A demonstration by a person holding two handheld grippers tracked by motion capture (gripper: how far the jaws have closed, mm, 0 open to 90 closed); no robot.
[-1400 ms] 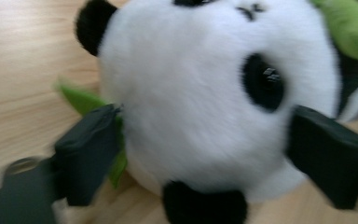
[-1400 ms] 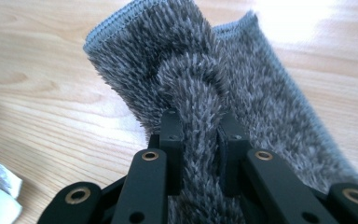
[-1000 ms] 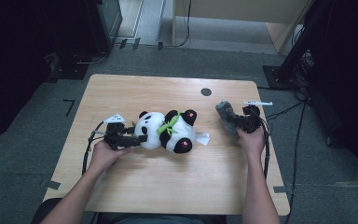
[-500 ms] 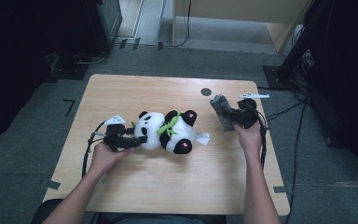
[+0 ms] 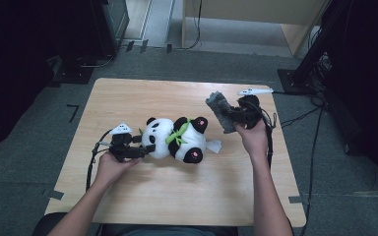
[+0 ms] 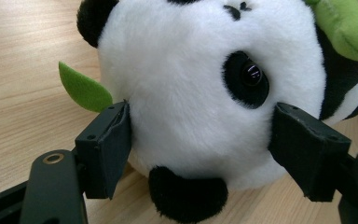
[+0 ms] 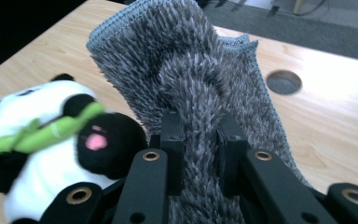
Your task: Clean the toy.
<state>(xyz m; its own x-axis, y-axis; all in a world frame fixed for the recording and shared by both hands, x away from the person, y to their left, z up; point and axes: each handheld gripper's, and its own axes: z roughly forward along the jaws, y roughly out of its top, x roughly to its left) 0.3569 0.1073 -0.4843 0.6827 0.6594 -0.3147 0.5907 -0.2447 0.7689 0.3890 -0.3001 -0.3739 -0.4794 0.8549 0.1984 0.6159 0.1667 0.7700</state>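
On the left side of the pale wooden table (image 5: pixel 128 98), your left gripper (image 5: pixel 145 148) lies low over the wood, its jaws pointing right at the head of the black-and-white plush panda (image 5: pixel 177 140). In the left gripper view those jaws stand either side of the panda's white head (image 6: pixel 191 84): the left pad touches the fur, while the right pad sits just off the cheek below the black eye patch, so you bracket the head rather than squeeze it. The jaws have just been opening a little, with the head between them. A green felt leaf (image 6: pixel 85 88) pokes out beside the left pad.

Mid-table, the panda lies on its side, a green plush bamboo sprig (image 5: pixel 177 135) across its chest and pink-soled black paws toward the right.

Farther right, your right gripper (image 5: pixel 234 115) is raised above the table near its right edge, jaws narrow and clamped on a shaggy grey microfibre cloth (image 7: pixel 191 70). That cloth stands up from the pads in a bunched fold, clear of the panda. A round cable hole (image 7: pixel 284 81) shows in the tabletop behind it.
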